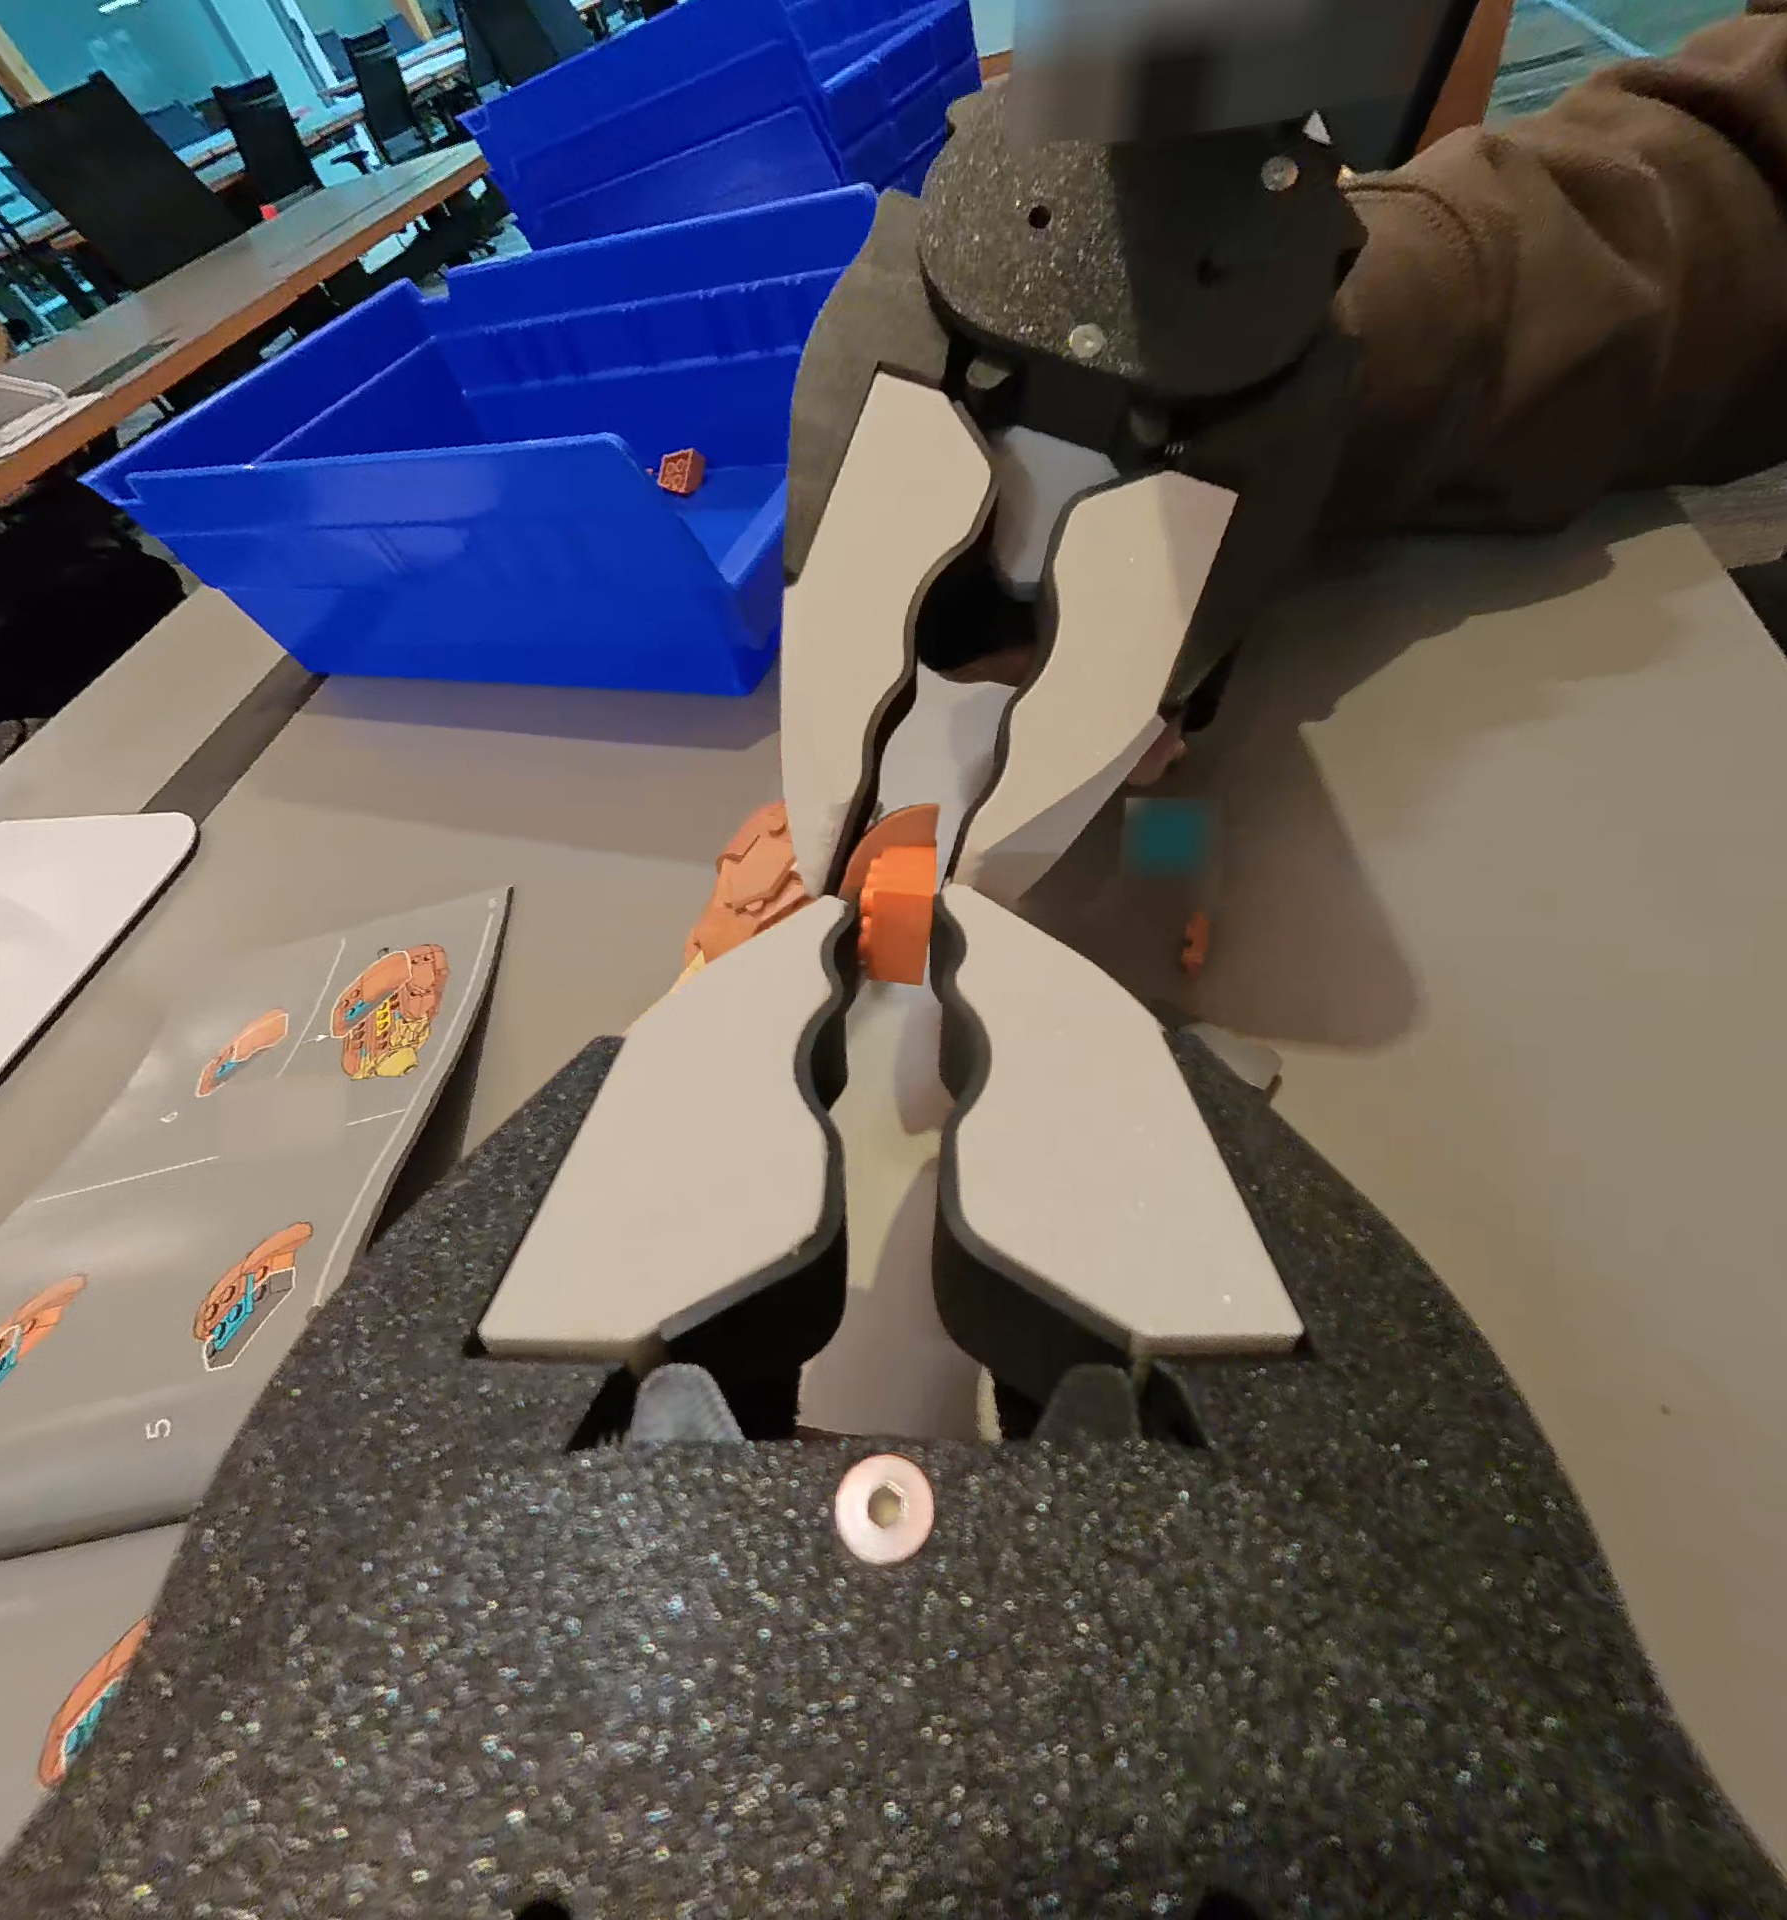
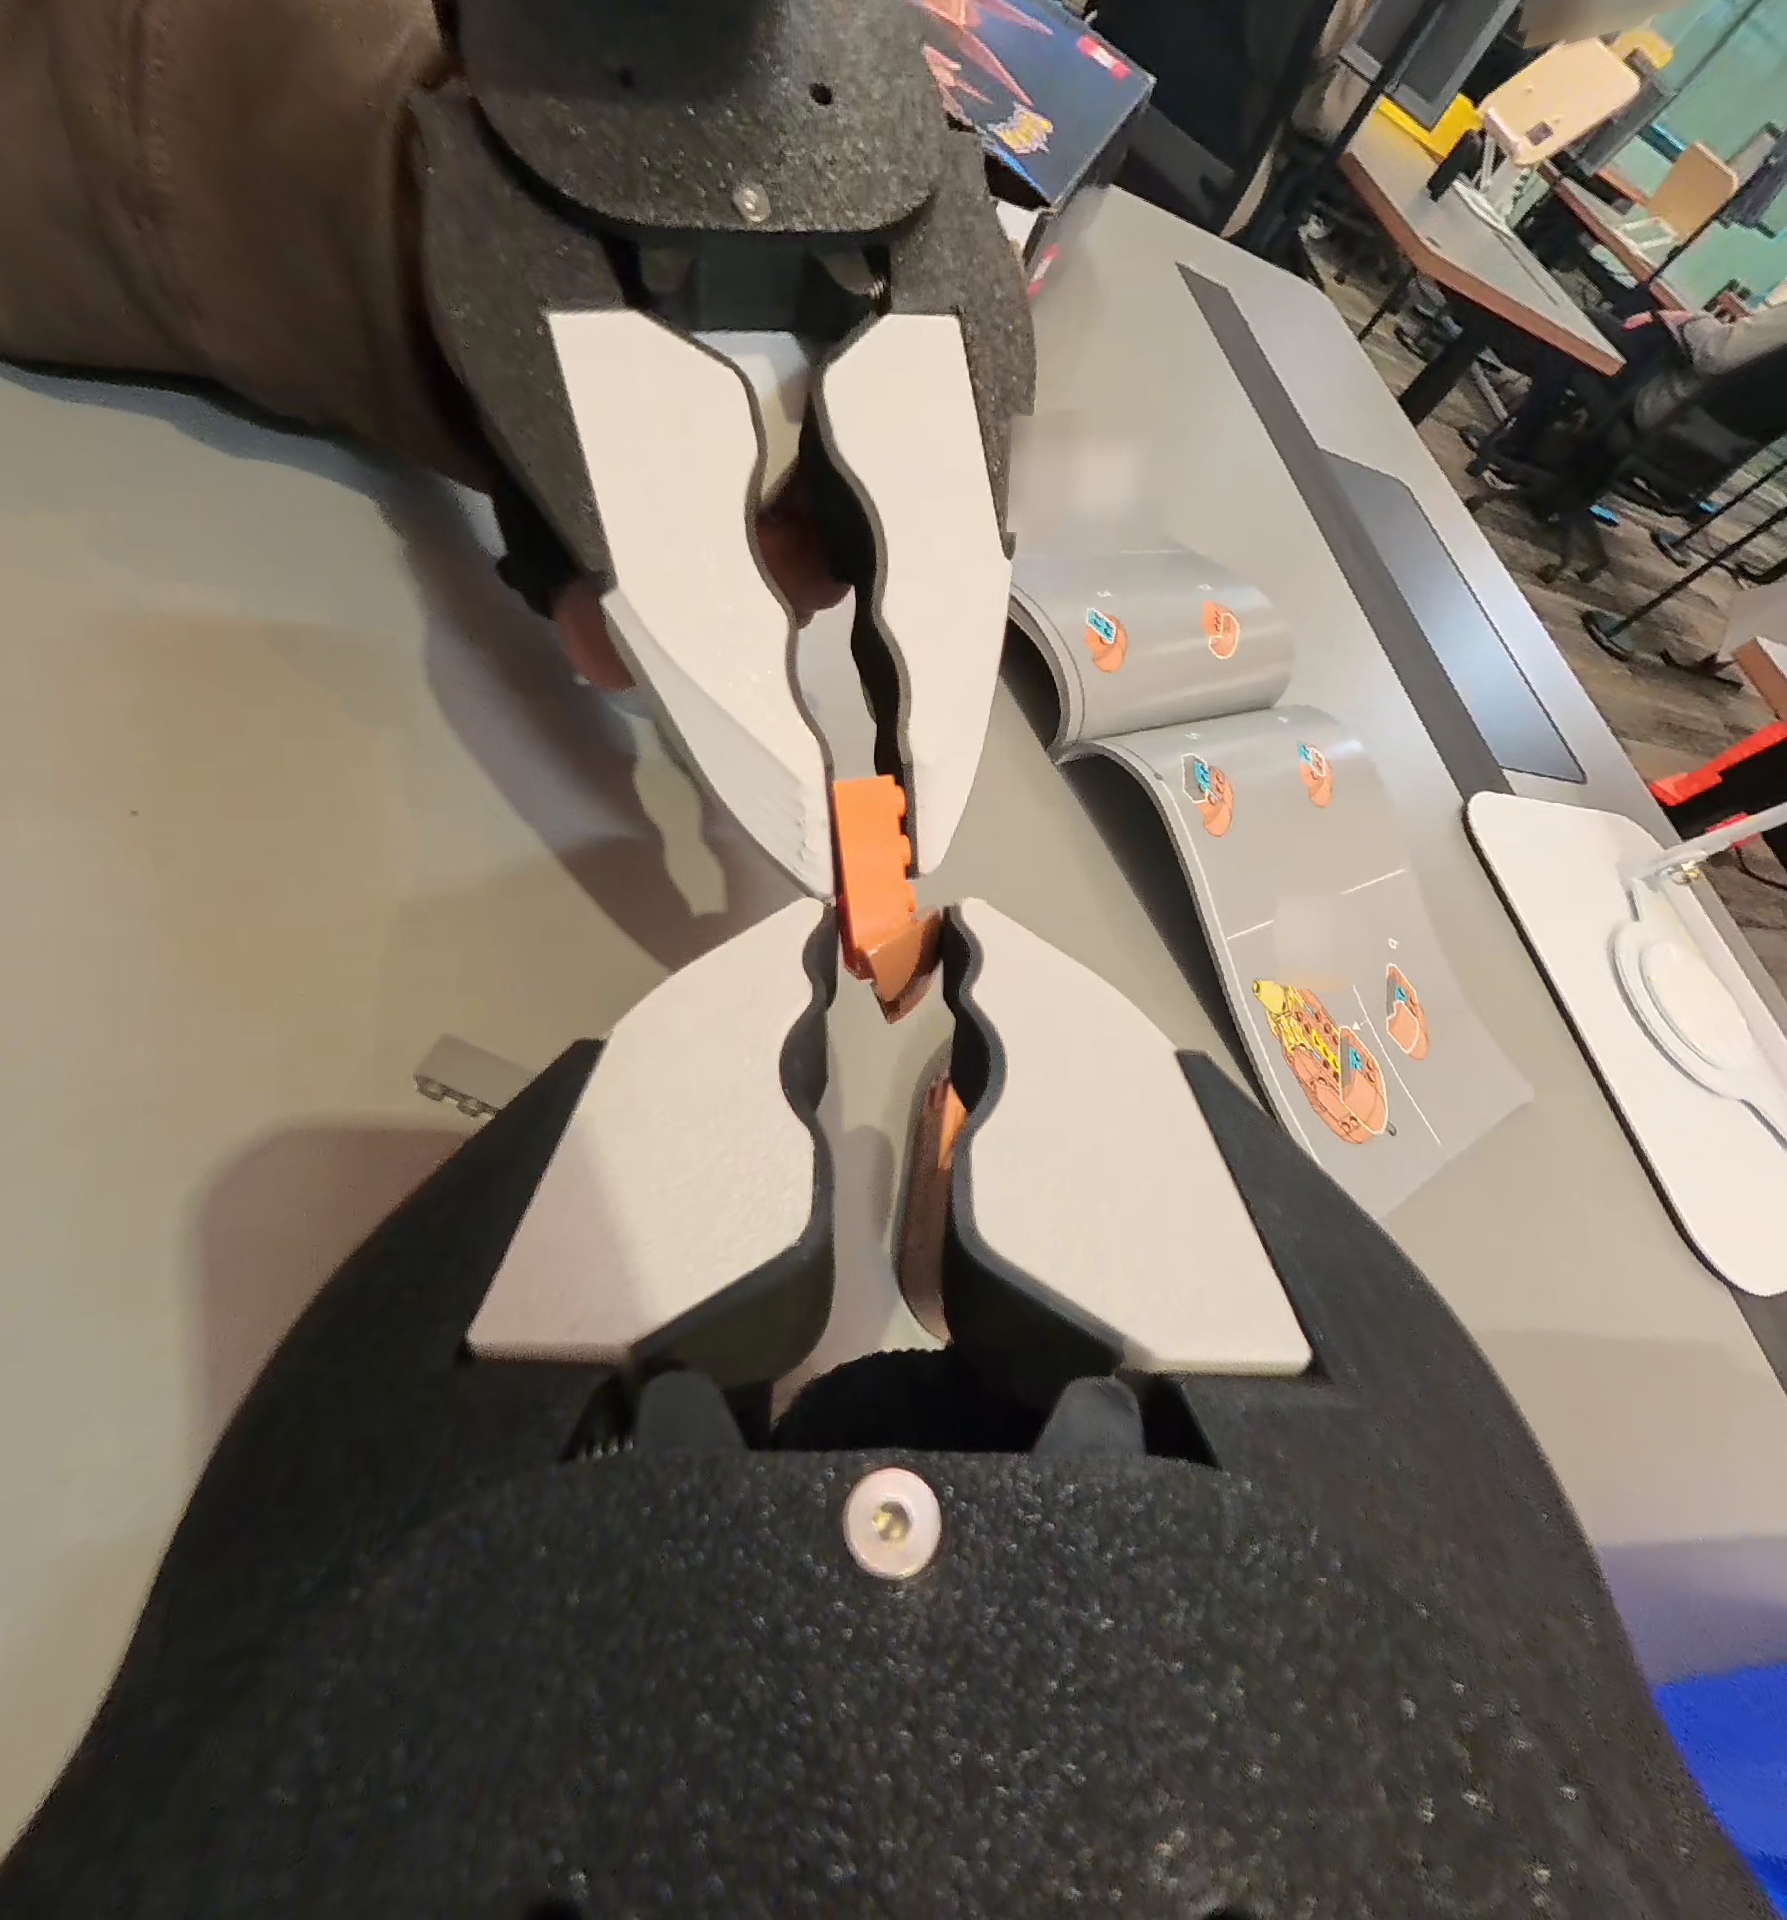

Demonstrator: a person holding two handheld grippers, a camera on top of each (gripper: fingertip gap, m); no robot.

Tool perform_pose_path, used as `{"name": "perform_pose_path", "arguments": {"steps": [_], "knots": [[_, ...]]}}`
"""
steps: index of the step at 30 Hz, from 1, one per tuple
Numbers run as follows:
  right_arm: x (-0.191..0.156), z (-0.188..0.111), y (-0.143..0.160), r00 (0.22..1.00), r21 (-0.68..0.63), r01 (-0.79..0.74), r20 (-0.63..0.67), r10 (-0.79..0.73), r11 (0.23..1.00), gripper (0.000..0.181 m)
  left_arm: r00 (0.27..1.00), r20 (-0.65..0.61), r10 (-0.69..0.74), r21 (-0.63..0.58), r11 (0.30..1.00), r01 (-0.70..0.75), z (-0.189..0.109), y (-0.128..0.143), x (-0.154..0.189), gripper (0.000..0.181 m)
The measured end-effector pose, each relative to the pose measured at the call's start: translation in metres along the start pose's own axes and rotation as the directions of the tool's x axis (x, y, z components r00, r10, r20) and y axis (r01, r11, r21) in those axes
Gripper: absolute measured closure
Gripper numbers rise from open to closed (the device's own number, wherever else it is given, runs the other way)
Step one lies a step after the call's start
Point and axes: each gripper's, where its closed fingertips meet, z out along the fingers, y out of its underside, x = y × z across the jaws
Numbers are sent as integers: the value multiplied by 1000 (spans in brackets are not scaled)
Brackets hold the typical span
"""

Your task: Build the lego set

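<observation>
My left gripper is shut on an orange studded brick. My right gripper is shut on a small brown curved piece. The two grippers meet tip to tip above the grey table, and the brown piece touches the end of the orange brick. In the left wrist view the right gripper comes in from the top with the brown piece between its tips. A partly built brown model lies on the table just behind the tips.
Blue bins stand at the back left, one holding a brown brick. An open instruction booklet and a white mat lie beside the work spot. A small orange piece and a grey piece lie loose on the table.
</observation>
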Motion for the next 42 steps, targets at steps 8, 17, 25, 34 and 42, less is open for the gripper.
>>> {"name": "perform_pose_path", "arguments": {"steps": [8, 17, 25, 34, 42], "knots": [[10, -3, 0, 997, -8, 0, -75, 0, 1000, 162, 992, 101, 77, 34, 996, -81, 2, -6, -7, 169], [14, -8, -6, 985, -22, 76, -153, -79, 997, 163, 974, 165, 156, 44, 985, -165, 0, -13, -9, 169], [16, -8, -6, 976, -48, 114, -182, -121, 992, 164, 971, 173, 165, 37, 984, -174, 0, -14, -9, 168], [16, -7, -7, 978, -29, 109, -177, -112, 994, 161, 966, 188, 178, 47, 981, -190, -1, -14, -12, 169], [6, -8, 9, 990, -83, 111, -81, -118, 990, 143, 921, 83, 381, -149, 918, -367, -5, 19, -7, 169]]}}
